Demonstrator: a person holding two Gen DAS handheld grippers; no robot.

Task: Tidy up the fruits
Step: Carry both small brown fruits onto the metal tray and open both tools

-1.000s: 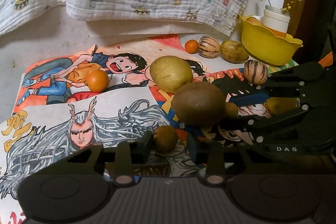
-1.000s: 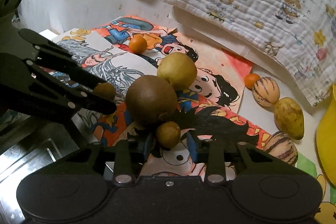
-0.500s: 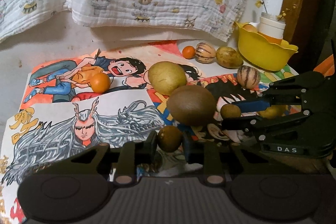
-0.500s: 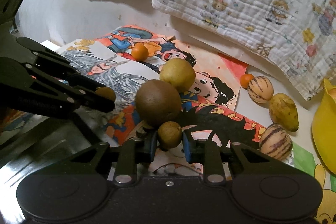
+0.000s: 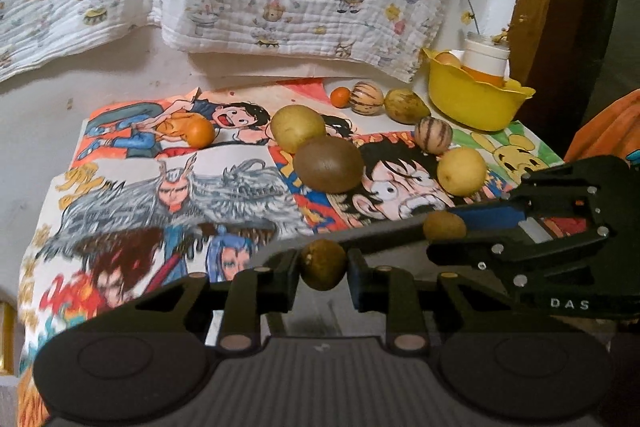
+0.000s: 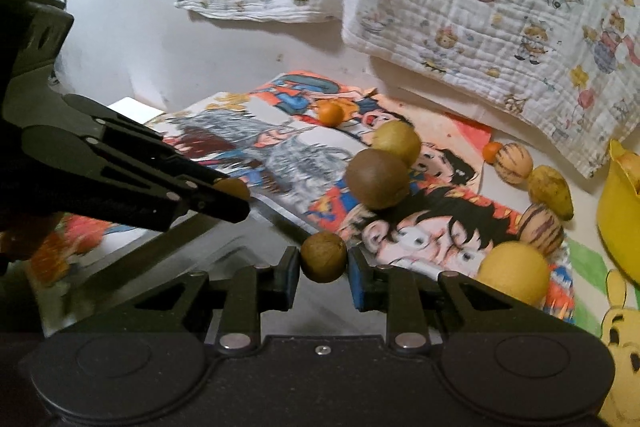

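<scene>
Cartoon posters (image 5: 224, 187) cover your tabletop (image 5: 36, 131); each claw, left claw (image 5: 323, 269) and right claw (image 6: 323, 263), grips a small brown fruit, lifted clear for sorting.

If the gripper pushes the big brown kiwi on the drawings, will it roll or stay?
The big brown kiwi looks oval and smooth-sided, so it would probably roll or wobble sideways. It lies against the yellow-green fruit, which may block it going back. The paper drawings under it could slide.
</scene>
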